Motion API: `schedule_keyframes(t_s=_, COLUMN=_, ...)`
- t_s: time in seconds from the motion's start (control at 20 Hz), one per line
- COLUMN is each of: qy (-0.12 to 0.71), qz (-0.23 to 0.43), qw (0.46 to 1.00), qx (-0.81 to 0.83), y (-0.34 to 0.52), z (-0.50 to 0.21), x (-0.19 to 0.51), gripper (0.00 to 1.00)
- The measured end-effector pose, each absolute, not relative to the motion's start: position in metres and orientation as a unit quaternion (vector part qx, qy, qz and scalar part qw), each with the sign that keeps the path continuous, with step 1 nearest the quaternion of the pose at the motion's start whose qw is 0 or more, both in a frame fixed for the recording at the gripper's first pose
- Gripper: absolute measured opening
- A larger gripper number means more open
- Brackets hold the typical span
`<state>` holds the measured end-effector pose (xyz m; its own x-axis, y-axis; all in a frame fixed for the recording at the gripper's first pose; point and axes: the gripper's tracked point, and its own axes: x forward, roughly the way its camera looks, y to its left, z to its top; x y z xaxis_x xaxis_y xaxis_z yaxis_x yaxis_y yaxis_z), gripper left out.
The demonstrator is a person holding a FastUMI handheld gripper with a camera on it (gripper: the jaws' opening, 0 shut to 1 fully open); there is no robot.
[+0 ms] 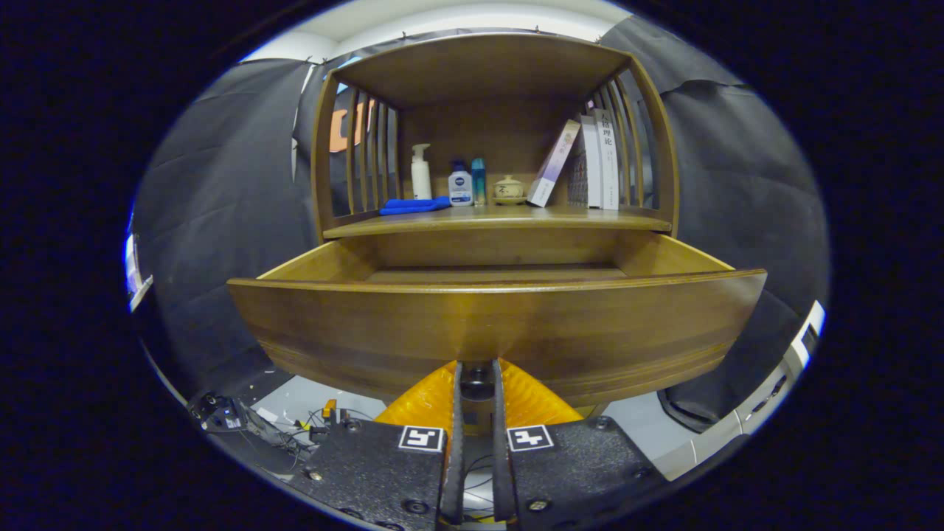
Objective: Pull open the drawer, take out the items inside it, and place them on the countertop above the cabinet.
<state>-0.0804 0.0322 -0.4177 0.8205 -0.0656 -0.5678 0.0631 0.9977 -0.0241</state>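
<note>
Now I am pulling the drawer (494, 324) out by its knob (477, 385).
My gripper (477, 398) is pinching the small knob under the drawer front, both fingers nearly together on it. I am looking over the front, which lies crosswise just ahead and above; the inside sits higher, its contents hidden from me. Beyond and above it, the counter (494, 215) is carrying bottles (460, 184), books (597, 158) and a blue cloth (413, 206).

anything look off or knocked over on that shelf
One book leans tilted against the upright books; otherwise nothing stands out. The bottles stand upright, and the gripper is closed on the knob of the open drawer.
</note>
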Motion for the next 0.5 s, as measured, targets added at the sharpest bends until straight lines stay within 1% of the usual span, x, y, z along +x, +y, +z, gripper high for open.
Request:
schedule_keyframes(t_s=0.25, qy=0.311, qz=-0.019, qw=0.95, qx=-0.019, y=0.042, z=-0.417, x=-0.097, gripper=0.18)
schedule_keyframes(t_s=0.4, qy=0.337, qz=-0.021, qw=0.941, qx=-0.028, y=0.042, z=-0.416, x=-0.099, gripper=0.19)
schedule_keyframes(t_s=0.45, qy=0.346, qz=-0.024, qw=0.938, qx=-0.022, y=0.041, z=-0.414, x=-0.101, gripper=0.21)
schedule_keyframes(t_s=0.5, qy=0.35, qz=-0.025, qw=0.936, qx=-0.008, y=0.042, z=-0.407, x=-0.102, gripper=0.27)
